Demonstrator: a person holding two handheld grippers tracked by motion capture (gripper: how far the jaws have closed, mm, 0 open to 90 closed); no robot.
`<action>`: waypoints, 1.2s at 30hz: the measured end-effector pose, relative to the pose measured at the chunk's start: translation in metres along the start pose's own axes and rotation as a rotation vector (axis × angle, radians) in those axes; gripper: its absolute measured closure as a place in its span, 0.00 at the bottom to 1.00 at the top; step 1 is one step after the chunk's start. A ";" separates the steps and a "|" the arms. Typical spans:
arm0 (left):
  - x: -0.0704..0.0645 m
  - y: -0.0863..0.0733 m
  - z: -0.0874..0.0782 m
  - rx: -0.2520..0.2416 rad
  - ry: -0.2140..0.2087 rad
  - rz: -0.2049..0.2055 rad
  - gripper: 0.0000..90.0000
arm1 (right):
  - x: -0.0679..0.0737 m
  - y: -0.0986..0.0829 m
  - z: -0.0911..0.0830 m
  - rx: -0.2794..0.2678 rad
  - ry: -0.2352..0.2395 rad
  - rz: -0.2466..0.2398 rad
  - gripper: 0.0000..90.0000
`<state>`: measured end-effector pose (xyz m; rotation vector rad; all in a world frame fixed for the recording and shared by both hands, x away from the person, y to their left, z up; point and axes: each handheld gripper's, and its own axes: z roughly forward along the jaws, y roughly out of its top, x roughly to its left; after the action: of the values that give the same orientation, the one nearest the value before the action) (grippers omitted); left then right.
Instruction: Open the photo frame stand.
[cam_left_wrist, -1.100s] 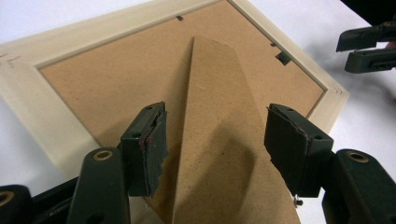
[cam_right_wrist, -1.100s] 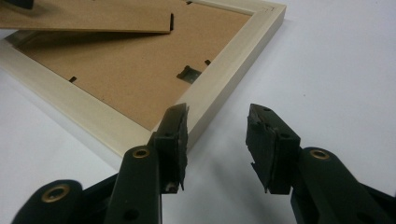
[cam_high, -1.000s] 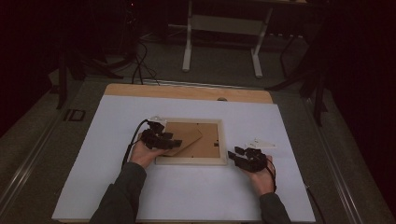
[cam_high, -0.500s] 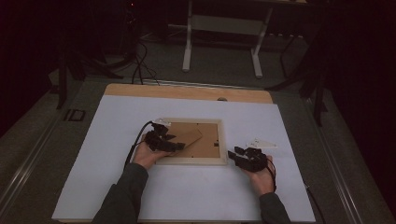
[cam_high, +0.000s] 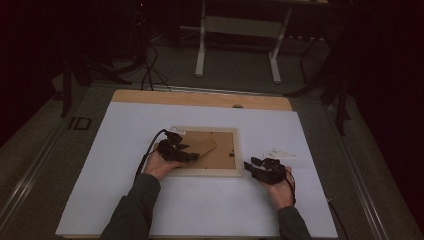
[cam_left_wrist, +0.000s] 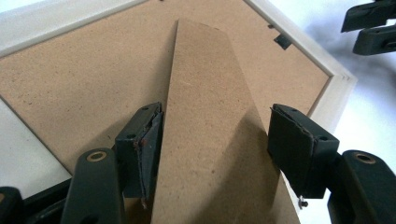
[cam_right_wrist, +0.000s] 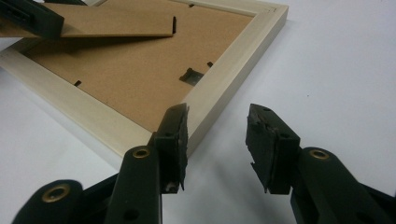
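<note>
Frame: picture frame (cam_high: 207, 151) lies face down near the middle of the white table (cam_high: 125, 125), its pale wooden border around a brown backing board (cam_left_wrist: 74, 79).
Table: white sheet covers most of it (a strip of bare wood shows along the far edge).
Stand flap: brown cardboard easel flap (cam_left_wrist: 210, 126) is tilted up off the backing board, with its free end raised above the board in the right gripper view.
Left gripper: left gripper (cam_left_wrist: 215, 140) sits over the frame's left part, jaws spread to either side of the flap; the left-hand pad in its own view lies right against the flap's edge, while the right-hand pad stands just clear of it.
Right gripper: right gripper (cam_right_wrist: 217, 140) rests low over the table just beside the frame's near right corner, jaws apart with nothing between them; one jaw tip is close to the wooden border (whether it touches cannot be told).
Hanger clip: small dark metal hanger (cam_right_wrist: 191, 74) sits on the backing board near the right border.
</note>
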<state>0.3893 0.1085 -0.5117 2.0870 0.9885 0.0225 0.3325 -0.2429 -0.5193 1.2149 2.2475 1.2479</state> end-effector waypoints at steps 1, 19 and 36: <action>-0.001 0.000 0.001 0.002 0.001 0.002 0.41 | 0.000 0.000 0.000 0.000 0.000 0.000 0.64; -0.003 0.004 0.007 0.031 0.012 0.030 0.45 | -0.001 0.000 0.001 0.003 0.001 0.001 0.64; -0.013 0.005 0.007 0.029 0.078 0.102 0.45 | -0.001 0.002 0.004 0.011 0.003 0.001 0.63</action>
<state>0.3856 0.0942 -0.5092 2.1759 0.9328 0.1432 0.3366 -0.2413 -0.5204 1.2187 2.2588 1.2399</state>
